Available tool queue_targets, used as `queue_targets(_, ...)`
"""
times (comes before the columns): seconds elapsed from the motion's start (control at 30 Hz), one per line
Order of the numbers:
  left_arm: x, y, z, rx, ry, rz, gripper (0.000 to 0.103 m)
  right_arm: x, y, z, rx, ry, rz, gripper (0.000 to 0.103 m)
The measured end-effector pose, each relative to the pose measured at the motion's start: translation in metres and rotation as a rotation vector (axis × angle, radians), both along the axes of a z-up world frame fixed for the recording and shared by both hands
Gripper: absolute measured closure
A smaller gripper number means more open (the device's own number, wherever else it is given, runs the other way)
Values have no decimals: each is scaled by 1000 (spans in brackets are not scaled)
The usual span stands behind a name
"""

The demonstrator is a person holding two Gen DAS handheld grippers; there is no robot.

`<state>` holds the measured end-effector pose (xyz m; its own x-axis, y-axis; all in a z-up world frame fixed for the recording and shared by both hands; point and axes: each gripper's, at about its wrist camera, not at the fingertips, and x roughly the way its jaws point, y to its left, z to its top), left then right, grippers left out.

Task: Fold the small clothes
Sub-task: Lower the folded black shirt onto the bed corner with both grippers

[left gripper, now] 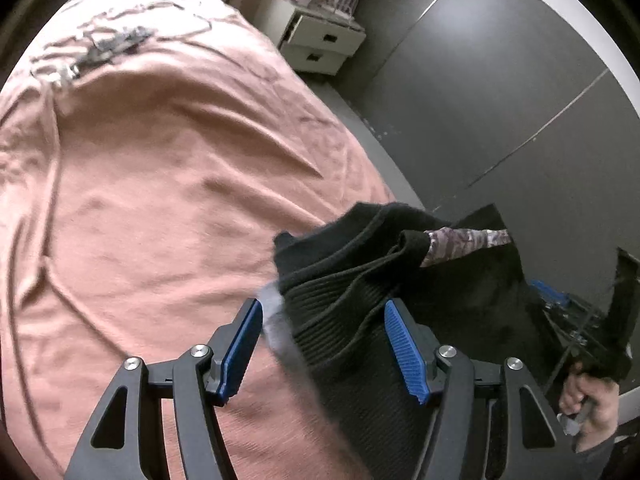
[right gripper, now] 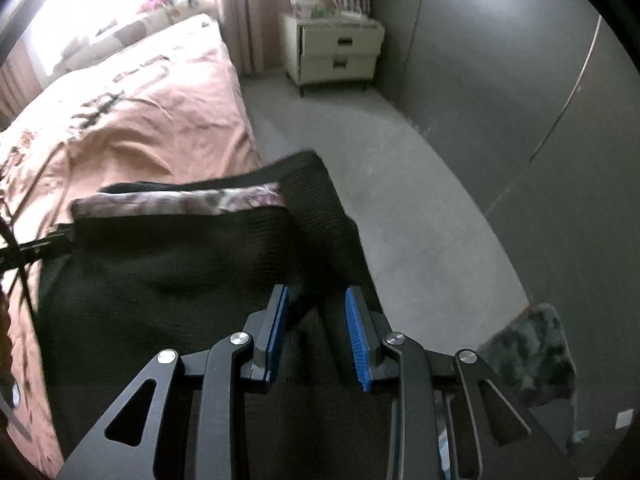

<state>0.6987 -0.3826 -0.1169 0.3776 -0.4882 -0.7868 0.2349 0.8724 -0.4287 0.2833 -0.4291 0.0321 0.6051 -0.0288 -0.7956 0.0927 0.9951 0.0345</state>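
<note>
Left gripper (left gripper: 324, 344) wide apart around black sweater (left gripper: 360, 280); right gripper (right gripper: 316, 332) half-spread, sweater fold between pads, grip uncertain.

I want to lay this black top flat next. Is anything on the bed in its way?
Nothing visible blocks it: the pink bedspread beside the black knit garment is bare. Only dark printed markings show near the far end.

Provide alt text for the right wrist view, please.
The right tool, jaws apart, straddles a black knit garment with a floral inner band, beside a pink-covered bed; a white nightstand stands behind.
</note>
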Motion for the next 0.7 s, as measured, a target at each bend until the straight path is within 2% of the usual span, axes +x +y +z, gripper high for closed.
queue_targets(0.13, -5, -1, 18, 38, -91, -43, 38, -50, -11, 11, 28, -51, -9, 76)
queue_targets(0.2, -8, -8, 24, 12, -128, -109, 40, -78, -17, 16, 31, -82, -10, 76)
queue_targets(0.3, -13, -15, 31, 3, -181, -170, 55, -106, -18, 9, 50, -121, -20, 76)
queue_targets(0.4, -18, -28, 34, -11, -256, -245, 72, -111, -8, -16, 73, -149, -29, 76)
queue_targets(0.47, -20, -42, 31, 20, -293, -312, 82, -114, -4, -29, 71, -176, -28, 76)
queue_targets(0.63, -2, -68, 12, 71, -267, -368, 84, -115, -5, -47, 92, -188, -69, 76)
queue_targets(0.7, 10, -74, 4, 90, -251, -358, 84, -112, -7, -55, 102, -180, -87, 76)
